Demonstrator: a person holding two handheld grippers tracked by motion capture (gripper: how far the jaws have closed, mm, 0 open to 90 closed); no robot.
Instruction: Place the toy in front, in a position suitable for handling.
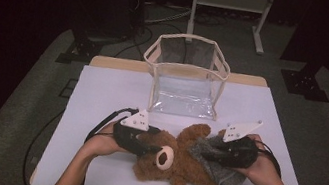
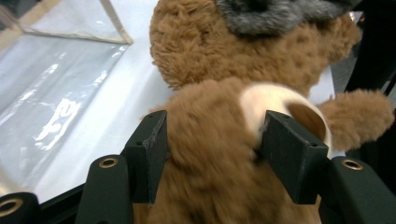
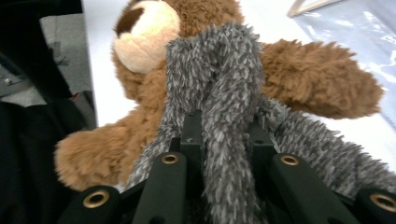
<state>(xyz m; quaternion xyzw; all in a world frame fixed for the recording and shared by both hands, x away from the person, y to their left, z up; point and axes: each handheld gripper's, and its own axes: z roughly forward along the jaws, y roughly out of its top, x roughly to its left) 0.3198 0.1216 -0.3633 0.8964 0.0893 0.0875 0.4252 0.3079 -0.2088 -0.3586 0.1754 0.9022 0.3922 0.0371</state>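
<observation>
A brown teddy bear lies on its back on the white table, near the front edge. My left gripper is shut on its head, the black pads pressing into the fur beside the cream muzzle. A grey fuzzy scarf drapes over the bear's body. My right gripper is shut on a bunched fold of that scarf, which rises between its jaws above the teddy bear. The scarf also lies across the teddy bear in the left gripper view.
A clear plastic bag with a cream rim stands open-topped behind the bear, at the table's middle back. Its plastic wall lies just left of my left gripper. White tabletop stretches on both sides. Dark floor, cables and a stand lie beyond.
</observation>
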